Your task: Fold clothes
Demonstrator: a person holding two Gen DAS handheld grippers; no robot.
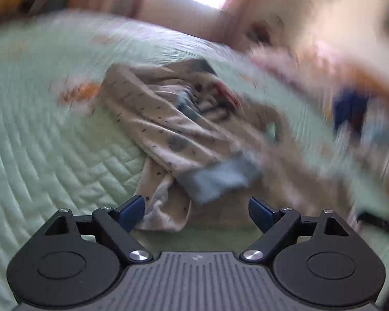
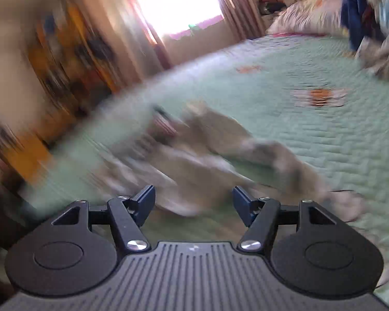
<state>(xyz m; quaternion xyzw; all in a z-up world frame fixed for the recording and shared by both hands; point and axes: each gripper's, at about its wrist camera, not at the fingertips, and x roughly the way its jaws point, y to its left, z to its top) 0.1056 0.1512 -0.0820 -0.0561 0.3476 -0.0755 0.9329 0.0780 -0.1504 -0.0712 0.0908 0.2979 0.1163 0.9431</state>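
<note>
A crumpled beige garment (image 1: 168, 129) with small dark marks and a grey-blue cuff lies on the pale green quilted bedspread (image 1: 39, 134). My left gripper (image 1: 196, 213) hovers just before the garment's near end, jaws wide apart, with a fold of cloth lying between the blue pads and not pinched. In the right wrist view the same beige garment (image 2: 207, 155) lies blurred just ahead of my right gripper (image 2: 193, 203), whose jaws stand apart with nothing pressed between them.
A heap of other clothes (image 2: 376, 26), dark blue and pale, sits at the far right of the bed. Pillows (image 2: 306, 15) lie beyond it. Curtains and a bright window (image 2: 179, 5) stand behind; orange furniture (image 2: 64, 64) is left of the bed's edge.
</note>
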